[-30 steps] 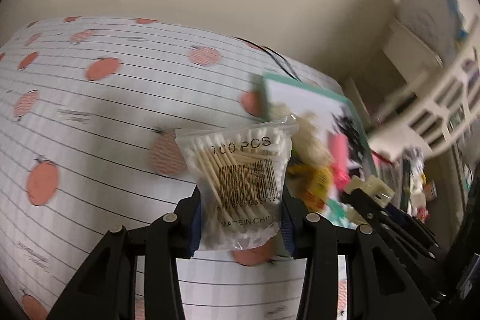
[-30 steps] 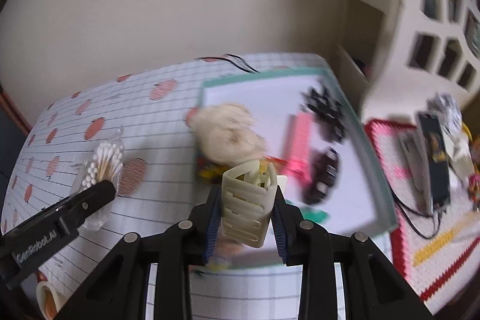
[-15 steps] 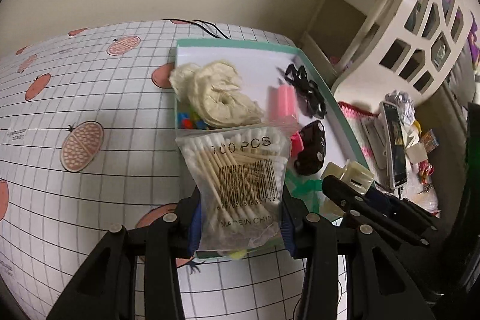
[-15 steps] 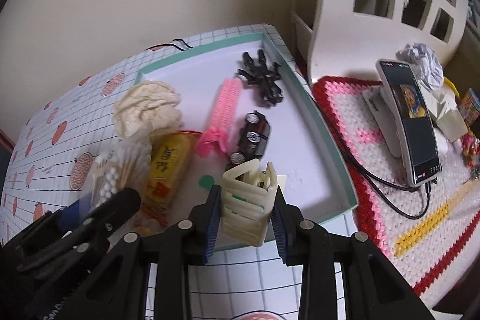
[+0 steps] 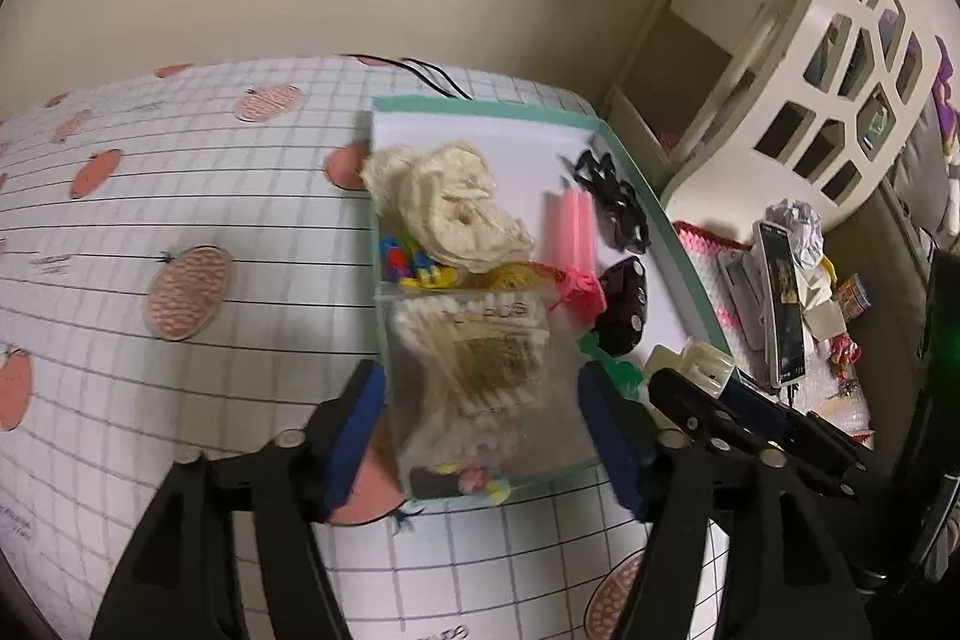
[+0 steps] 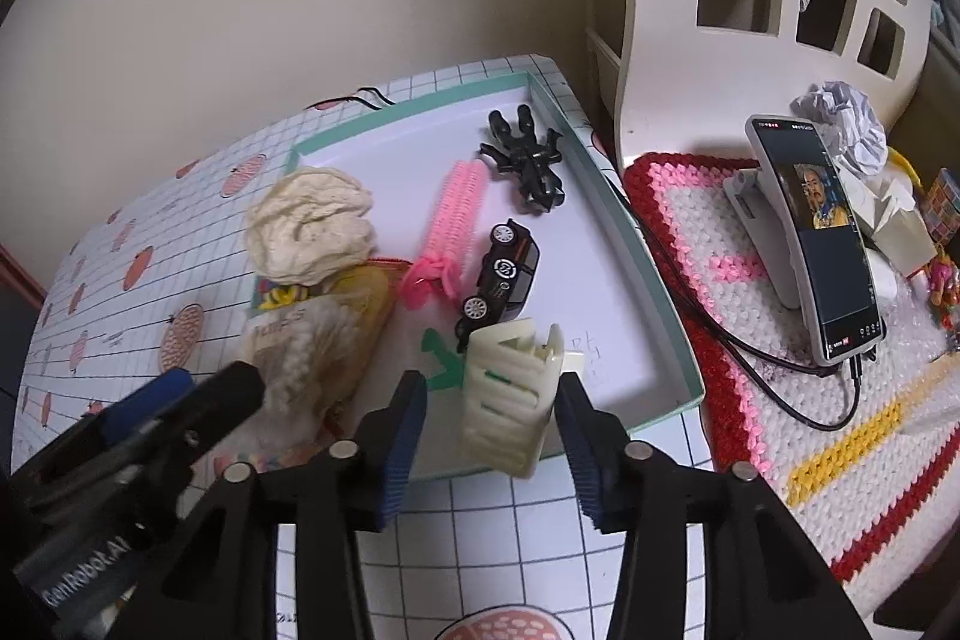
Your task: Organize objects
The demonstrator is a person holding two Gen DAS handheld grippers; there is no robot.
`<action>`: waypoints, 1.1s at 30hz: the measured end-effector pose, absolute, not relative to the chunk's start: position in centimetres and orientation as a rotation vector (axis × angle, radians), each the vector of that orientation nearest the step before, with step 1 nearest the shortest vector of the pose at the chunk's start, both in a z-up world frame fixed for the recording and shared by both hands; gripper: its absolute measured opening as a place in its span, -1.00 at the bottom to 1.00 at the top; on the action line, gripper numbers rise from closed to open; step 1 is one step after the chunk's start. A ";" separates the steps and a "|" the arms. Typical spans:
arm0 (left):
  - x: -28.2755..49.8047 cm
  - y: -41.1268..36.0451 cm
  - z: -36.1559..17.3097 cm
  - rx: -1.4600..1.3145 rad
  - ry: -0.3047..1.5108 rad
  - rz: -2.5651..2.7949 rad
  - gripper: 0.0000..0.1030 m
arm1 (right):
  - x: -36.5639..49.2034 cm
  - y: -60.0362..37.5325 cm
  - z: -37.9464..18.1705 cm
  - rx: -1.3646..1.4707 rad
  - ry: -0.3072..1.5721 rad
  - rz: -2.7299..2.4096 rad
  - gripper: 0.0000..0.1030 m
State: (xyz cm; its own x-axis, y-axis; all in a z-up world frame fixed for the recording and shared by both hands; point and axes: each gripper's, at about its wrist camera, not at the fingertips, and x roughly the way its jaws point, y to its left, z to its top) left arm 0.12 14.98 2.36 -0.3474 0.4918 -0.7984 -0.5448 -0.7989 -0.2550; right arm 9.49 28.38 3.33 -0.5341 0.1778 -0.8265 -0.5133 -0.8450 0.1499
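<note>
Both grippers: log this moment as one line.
left gripper: open, swab bag dropping blurred | right gripper: open, hair claw loose between jaws | both over tray

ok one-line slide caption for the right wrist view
Open right gripper releasing a cream hair claw clip over the teal-rimmed tray.

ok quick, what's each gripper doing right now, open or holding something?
Left gripper: open, clear cotton swab bag released between its fingers.
Right gripper: open, cream plastic hair claw loose.
</note>
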 end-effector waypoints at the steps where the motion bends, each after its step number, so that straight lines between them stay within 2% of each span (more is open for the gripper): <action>1: 0.2 14.6 2.6 -1.251 0.068 2.164 0.47 | 9.7 28.1 3.5 -1.221 0.535 2.392 0.05; 5: 1.0 12.8 3.4 -1.235 0.076 2.214 0.59 | 10.8 26.7 4.4 -1.210 0.502 2.426 0.09; 11: 2.3 9.4 3.5 -1.245 0.099 2.281 0.59 | 12.9 23.9 4.8 -1.238 0.487 2.443 0.10; 23: 5.4 3.7 1.4 -1.266 0.174 2.370 0.59 | 17.0 20.5 4.1 -1.263 0.478 2.425 0.35; 33: 7.5 1.4 -0.1 -1.264 0.176 2.384 0.59 | 18.8 20.0 2.9 -1.279 0.456 2.398 0.84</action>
State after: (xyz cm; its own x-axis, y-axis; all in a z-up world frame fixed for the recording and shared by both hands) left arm 7.55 1.37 -0.07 -0.4896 0.3156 -0.8128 -0.4317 -0.8977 -0.0885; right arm 18.80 19.99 2.85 -0.5115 0.1795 -0.8403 -0.4756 -0.8736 0.1028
